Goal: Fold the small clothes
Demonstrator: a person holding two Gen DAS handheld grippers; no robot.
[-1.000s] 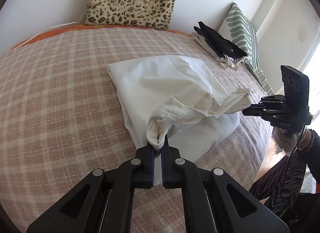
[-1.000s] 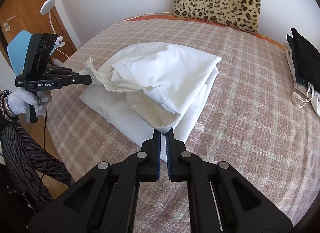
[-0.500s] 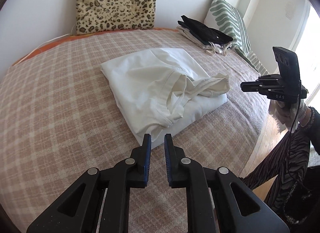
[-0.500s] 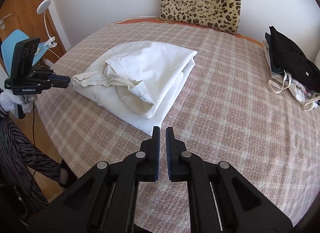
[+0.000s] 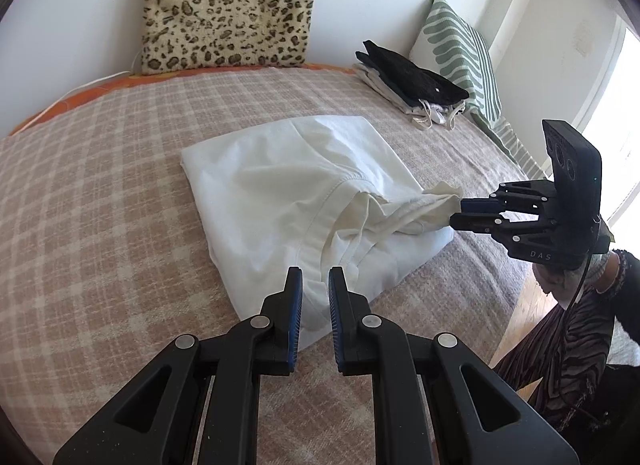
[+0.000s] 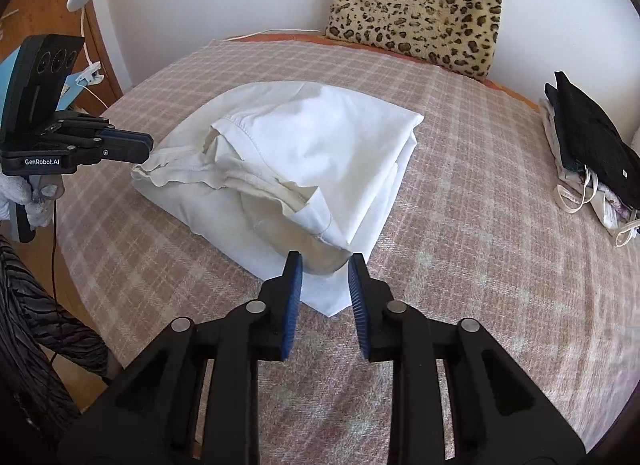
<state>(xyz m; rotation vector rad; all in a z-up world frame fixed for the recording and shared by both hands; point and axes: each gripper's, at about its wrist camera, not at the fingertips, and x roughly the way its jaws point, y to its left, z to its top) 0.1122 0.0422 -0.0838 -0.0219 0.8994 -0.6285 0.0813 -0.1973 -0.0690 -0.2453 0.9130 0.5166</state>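
Folding looks part done: in the left wrist view the white garment point(image 5: 304, 193) lies on the checked blanket point(image 5: 100, 193) as a thick, roughly square bundle, but a crumpled cream edge spills from its open hem. The left gripper point(image 5: 314, 285) hovers at the near hem with its blue-padded fingers point(image 5: 295, 305) a little apart; cloth shows past the gap, yet nothing is pinched. Off to the right of these fingers, the right gripper point(image 5: 456, 213) meets the loose cream edge; whether it grips it I cannot tell from here. Beyond lies a stack of folded clothes point(image 5: 408, 81), dark piece on top, with a leopard cushion point(image 5: 228, 5) and a striped pillow point(image 5: 456, 53) at the wall.

In the right wrist view the right gripper point(image 6: 324, 269) has its ribbed pads point(image 6: 291, 305) parting, the bundle's corner just ahead of the tips and unclamped. The garment point(image 6: 320, 137) reads as soft woven cotton with stitched hems. Left of these fingers, the left gripper point(image 6: 140, 147) sits at the frilled edge, its tips nearly together. My guess: tucking that loose edge and a last fold remain, then stacking.
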